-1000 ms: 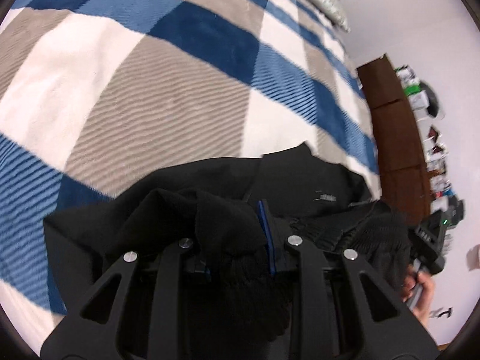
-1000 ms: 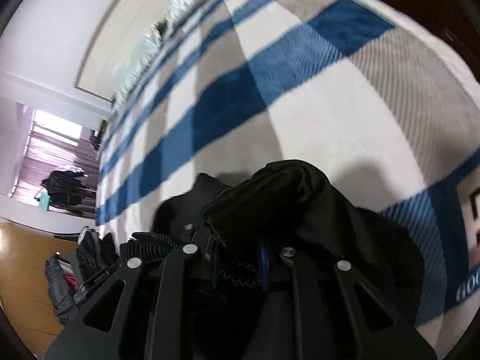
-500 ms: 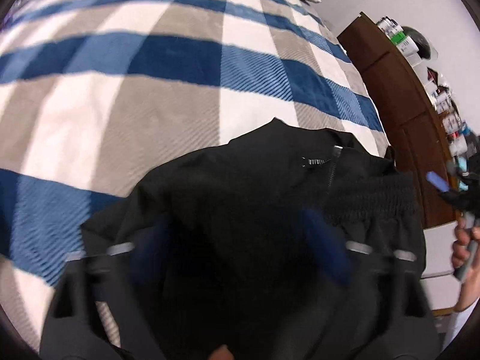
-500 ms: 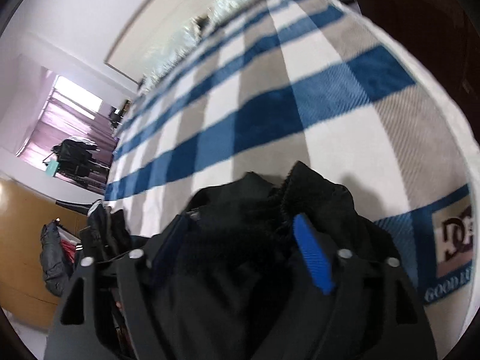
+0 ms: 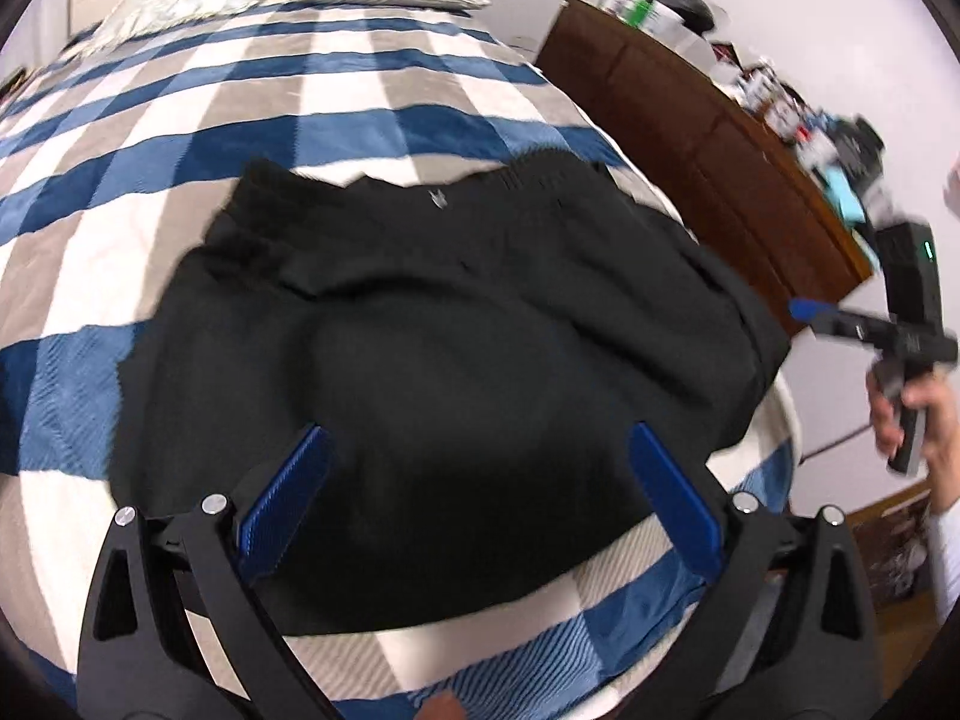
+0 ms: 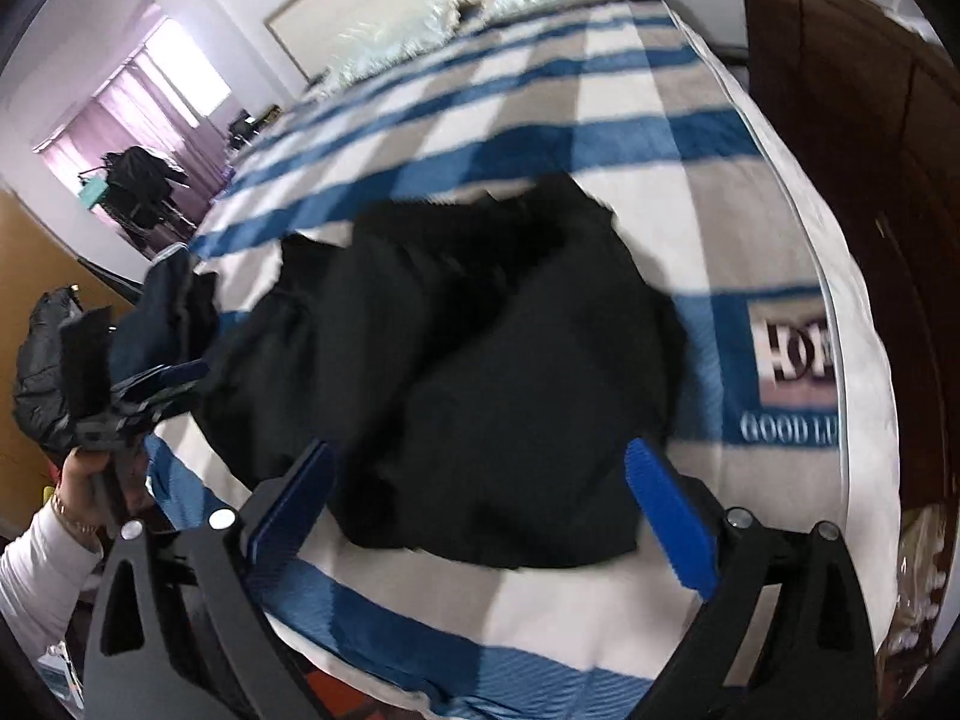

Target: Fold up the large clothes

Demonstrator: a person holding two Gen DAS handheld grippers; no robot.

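1. A black garment [image 5: 456, 324] lay in a soft heap on the blanket [image 5: 252, 90], which had blue, white and grey squares.
2. The blanket covered a bed, and the garment sat near the bed's foot end, close to the side by the brown cabinet [image 5: 708, 132].
3. The garment was bunched and rumpled, not flat. A small pale mark [image 5: 438, 198] showed near its far edge.
4. The left gripper [image 5: 480, 480] hung over the near part of the garment. Its two blue pads [image 5: 282, 492] stood far apart. Nothing was pinched between them; the cloth lay below.
5. The right gripper [image 6: 480, 492] hung over the garment too. Its jaws were still spreading, and its blue pads [image 6: 666, 516] did not press on the cloth.
6. From the left camera, the right gripper showed off to the side of the garment, by the cabinet, held in a hand [image 5: 924, 420].
7. From the right camera, the left gripper [image 6: 162, 384] showed on the other side of the garment, held in a hand [image 6: 84, 480] with a white sleeve [image 6: 36, 564].
8. Pillows [image 6: 510, 6] lay at the far end of the bed, well away from the garment.
9. A blue patch with letters [image 6: 786, 372] was on the blanket, just beside the garment.
10. Small things [image 5: 798, 120] stood blurred on top of the cabinet.
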